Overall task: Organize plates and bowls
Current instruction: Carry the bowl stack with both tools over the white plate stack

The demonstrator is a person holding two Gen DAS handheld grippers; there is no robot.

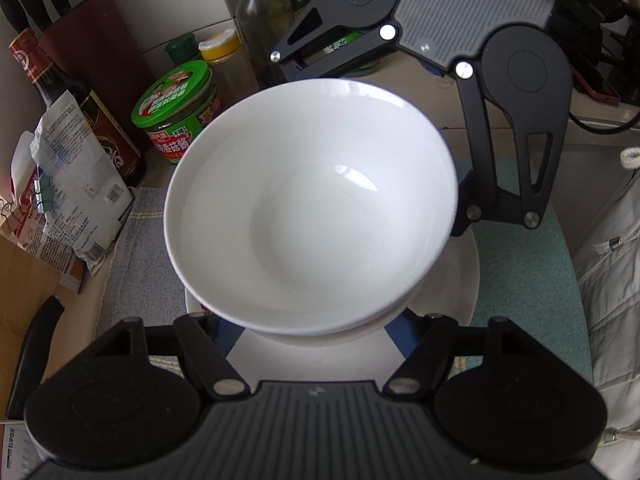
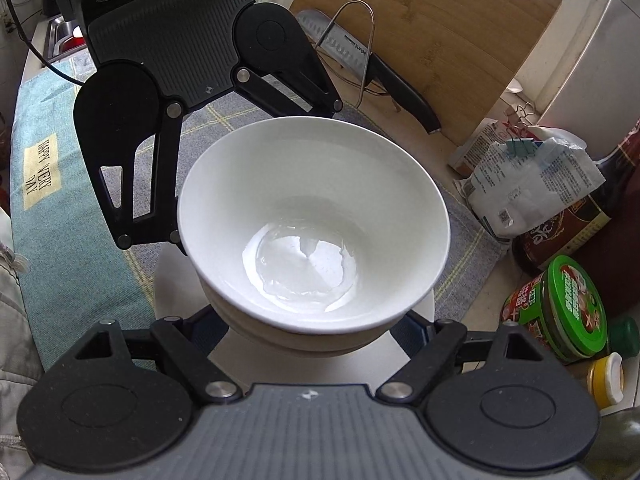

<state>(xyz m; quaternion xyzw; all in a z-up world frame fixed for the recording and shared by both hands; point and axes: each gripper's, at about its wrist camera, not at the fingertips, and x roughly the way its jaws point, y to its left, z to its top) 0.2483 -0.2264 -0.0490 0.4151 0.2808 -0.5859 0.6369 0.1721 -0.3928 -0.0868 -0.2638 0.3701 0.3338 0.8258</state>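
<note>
A white bowl [image 1: 312, 208] is nested in a second white bowl [image 1: 360, 330], and the pair sits over a white plate [image 1: 452, 280] on a cloth. It also shows in the right wrist view [image 2: 312, 220], with the lower bowl [image 2: 304, 340] and the plate [image 2: 176, 280] under it. My left gripper [image 1: 312, 324] and right gripper [image 2: 308, 332] face each other from opposite sides, each with its blue-padded fingers spread wide around the base of the bowl stack. The fingertips are hidden under the bowls, and I cannot tell whether they touch them.
Jars and bottles stand beside the stack: a green-lidded jar [image 1: 176, 112], a yellow-capped jar [image 1: 220, 52], a dark sauce bottle [image 1: 60, 92] and a paper bag [image 1: 76, 184]. A knife [image 2: 384, 68] and wooden board [image 2: 440, 36] lie behind. The teal cloth [image 2: 40, 172] covers the counter.
</note>
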